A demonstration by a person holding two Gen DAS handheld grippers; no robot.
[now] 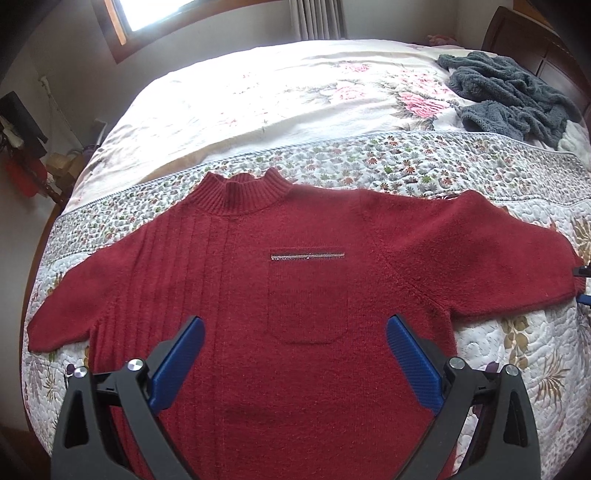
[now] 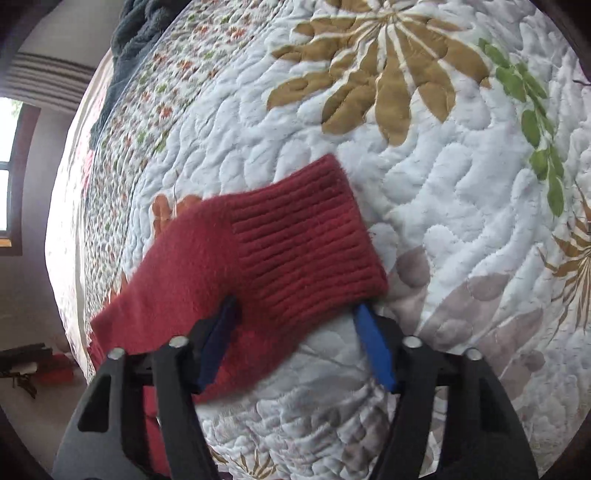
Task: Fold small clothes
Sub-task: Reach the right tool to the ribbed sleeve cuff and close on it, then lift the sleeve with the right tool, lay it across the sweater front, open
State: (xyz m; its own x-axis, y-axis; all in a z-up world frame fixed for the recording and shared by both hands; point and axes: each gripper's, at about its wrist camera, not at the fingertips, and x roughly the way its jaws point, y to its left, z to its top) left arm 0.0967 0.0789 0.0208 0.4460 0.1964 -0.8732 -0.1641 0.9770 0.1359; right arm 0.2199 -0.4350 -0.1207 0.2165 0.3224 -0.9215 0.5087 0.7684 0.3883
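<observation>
A dark red knit sweater [image 1: 295,266] with a high collar and a zipped chest pocket [image 1: 307,295] lies flat, front up, sleeves spread, on a flowered quilt [image 1: 498,343]. My left gripper [image 1: 295,332] hovers open over the lower body of the sweater, nothing between its blue fingers [image 1: 184,354]. In the right wrist view, my right gripper [image 2: 295,314] is open and straddles the ribbed cuff [image 2: 306,243] of one sleeve; one fingertip rests on the sleeve, the other sits at the cuff's corner. A sliver of the right gripper [image 1: 584,284] shows at that sleeve's end.
A grey fluffy garment [image 1: 509,96] is heaped at the far right of the bed, near a dark wooden headboard [image 1: 524,40]. A pale rose-print bedspread [image 1: 277,96] covers the far half. Clutter stands on the floor at left [image 1: 26,155]; a window [image 1: 155,11] is behind.
</observation>
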